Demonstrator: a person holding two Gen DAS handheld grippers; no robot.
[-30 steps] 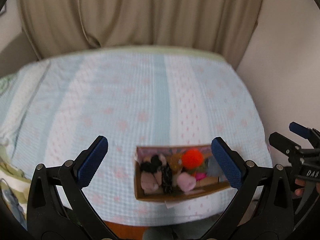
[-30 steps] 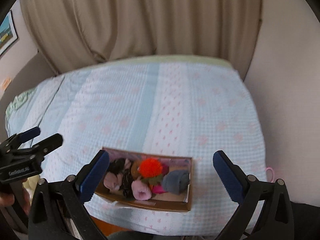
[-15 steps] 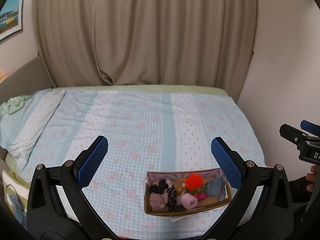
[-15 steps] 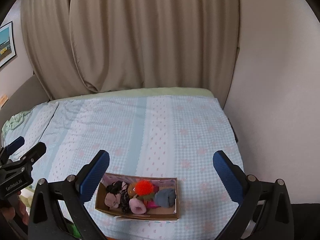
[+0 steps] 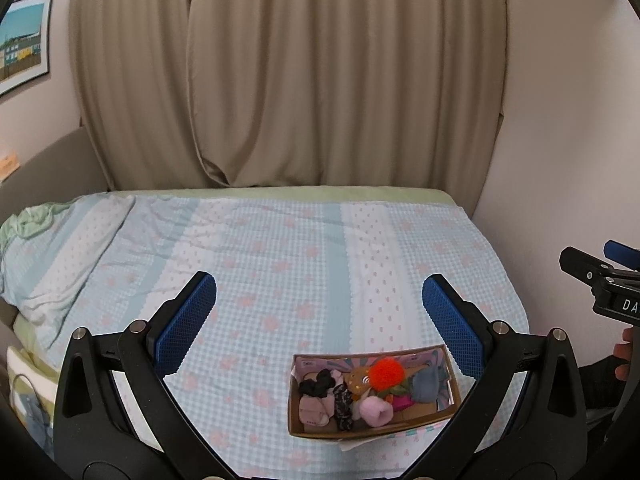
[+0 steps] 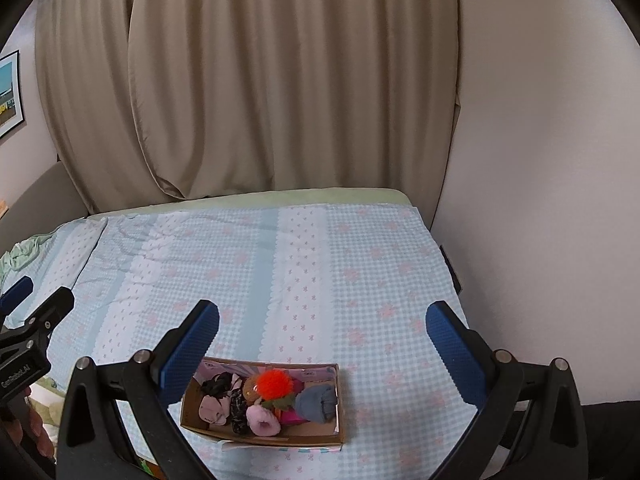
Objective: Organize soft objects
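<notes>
Left wrist view looks down over a bed (image 5: 280, 248) with a pale blue checked cover, and the left gripper (image 5: 320, 320) hangs above it with its blue-padded fingers spread wide and nothing between them. The cardboard box (image 5: 360, 431) sits near the front edge of the bed, below the gap and off toward the right finger, well apart from both pads. Packed inside it are the soft things: an orange pom-pom (image 5: 386, 374) on top, a pink rolled sock (image 5: 375, 410) in front of it, a blue-grey sock (image 5: 426, 386) at the right end, and black scrunchies (image 5: 318, 384) at the left end (the rest is a jumble too small to sort out).

From the right wrist, the right gripper (image 6: 322, 340) is likewise wide open and empty, with the box (image 6: 260, 438) low in the gap and nearer its left finger, whose pad overlaps the box's left corner in view. The pom-pom (image 6: 273, 384) and blue-grey sock (image 6: 318, 402) show plainly. Beige curtains (image 6: 248, 80) hang behind the bed, a plain wall (image 6: 540, 160) runs along its right side, and a framed picture (image 5: 24, 40) hangs on the left. Nothing lies between either claw and the box.
</notes>
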